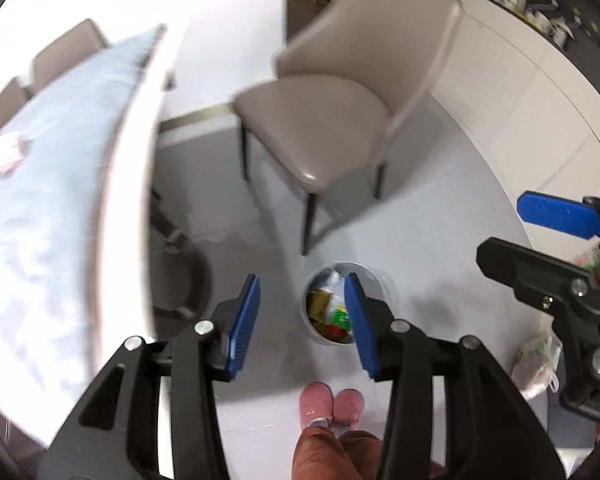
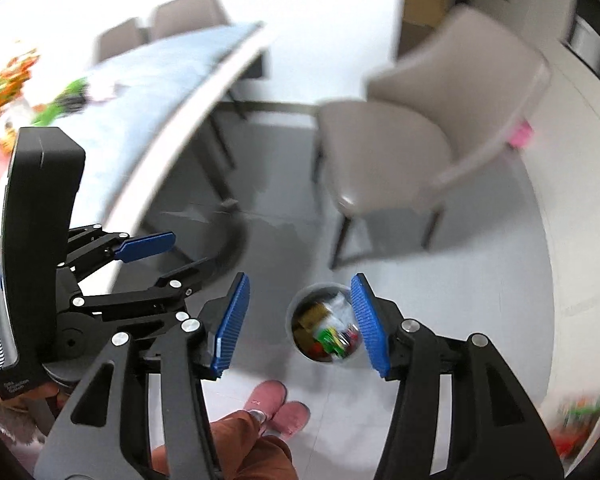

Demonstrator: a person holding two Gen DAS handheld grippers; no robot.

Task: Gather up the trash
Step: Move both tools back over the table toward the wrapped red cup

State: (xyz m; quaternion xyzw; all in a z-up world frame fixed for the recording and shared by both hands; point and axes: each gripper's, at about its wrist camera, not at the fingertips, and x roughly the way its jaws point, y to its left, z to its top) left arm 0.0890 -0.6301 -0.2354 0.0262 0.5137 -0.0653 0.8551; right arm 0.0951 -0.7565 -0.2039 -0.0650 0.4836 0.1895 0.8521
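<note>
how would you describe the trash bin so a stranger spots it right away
Start at the long table and find the beige chair pulled out beside it. On the grey floor before that chair stands a small round trash bin, the only open container there, holding colourful wrappers.

A taupe chair (image 1: 332,120) stands at twelve o'clock on grey floor tiles (image 1: 440,216). A long table (image 1: 60,200) with a pale blue cloth runs at nine o'clock, more chairs (image 2: 180,20) behind it.

Blue ribbed pads on a black left hand-held gripper (image 1: 302,320); a pale grey bin (image 1: 342,304) of yellow, green and red wrappers (white among them); pink slippers (image 1: 332,404); taupe chair (image 1: 340,120); pale blue mottled table (image 1: 60,160).
</note>
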